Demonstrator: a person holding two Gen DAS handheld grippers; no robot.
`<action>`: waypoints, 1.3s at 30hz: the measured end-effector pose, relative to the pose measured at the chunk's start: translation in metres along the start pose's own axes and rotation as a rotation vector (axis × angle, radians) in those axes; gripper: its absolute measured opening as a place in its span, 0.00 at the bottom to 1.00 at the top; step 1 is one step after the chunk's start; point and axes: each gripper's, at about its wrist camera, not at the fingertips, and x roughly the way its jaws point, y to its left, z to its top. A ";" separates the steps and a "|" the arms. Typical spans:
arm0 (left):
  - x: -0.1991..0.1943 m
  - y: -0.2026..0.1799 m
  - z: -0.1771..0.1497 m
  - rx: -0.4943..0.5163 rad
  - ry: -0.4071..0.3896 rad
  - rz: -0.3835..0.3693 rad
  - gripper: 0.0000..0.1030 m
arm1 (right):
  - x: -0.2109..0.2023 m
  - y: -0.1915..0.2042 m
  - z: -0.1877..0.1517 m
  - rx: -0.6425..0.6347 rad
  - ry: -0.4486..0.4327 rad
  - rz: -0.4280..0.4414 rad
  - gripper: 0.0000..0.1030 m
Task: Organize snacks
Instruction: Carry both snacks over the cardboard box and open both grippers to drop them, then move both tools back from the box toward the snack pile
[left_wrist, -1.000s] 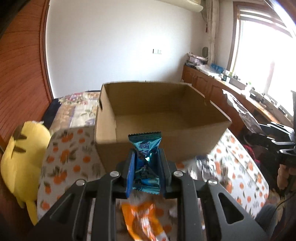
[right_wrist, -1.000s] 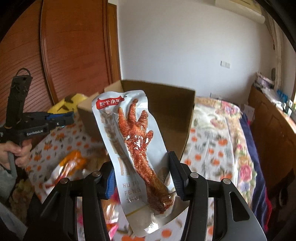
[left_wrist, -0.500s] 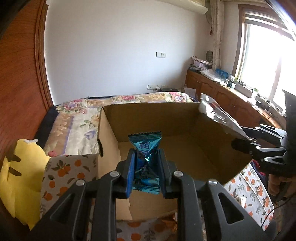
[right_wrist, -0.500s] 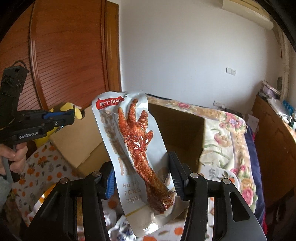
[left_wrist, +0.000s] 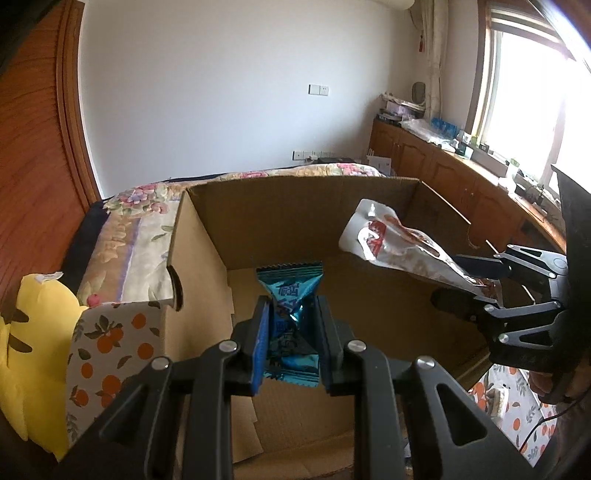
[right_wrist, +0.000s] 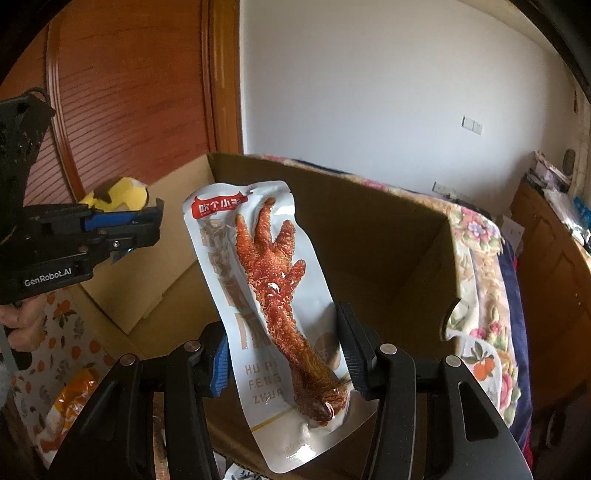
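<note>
Box (left_wrist: 295, 206) floor partly hidden; pouch (right_wrist: 266, 314) text unreadable

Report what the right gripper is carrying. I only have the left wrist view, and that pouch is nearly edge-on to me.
Observer: The right gripper is clamped on a white pouch. The pouch's front shows a reddish chicken foot under a red label.
Operator: Say where the pads grip it.
Observer: They grip the two long edges of its lower half. The top stands free and tilts left, in front of the cardboard box.
Operator: Check for snacks outside the box.
Observer: An orange packet lies on the orange-print cloth, left of the box.
</note>
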 end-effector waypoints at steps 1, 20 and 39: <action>0.001 0.000 0.000 0.002 0.004 0.002 0.25 | 0.002 0.000 -0.001 0.000 0.007 -0.004 0.50; -0.073 -0.006 -0.021 -0.006 -0.052 0.012 0.38 | -0.055 0.012 -0.015 0.085 -0.049 -0.008 0.63; -0.119 -0.022 -0.132 -0.012 0.013 -0.011 0.46 | -0.124 0.073 -0.121 0.179 0.028 -0.006 0.64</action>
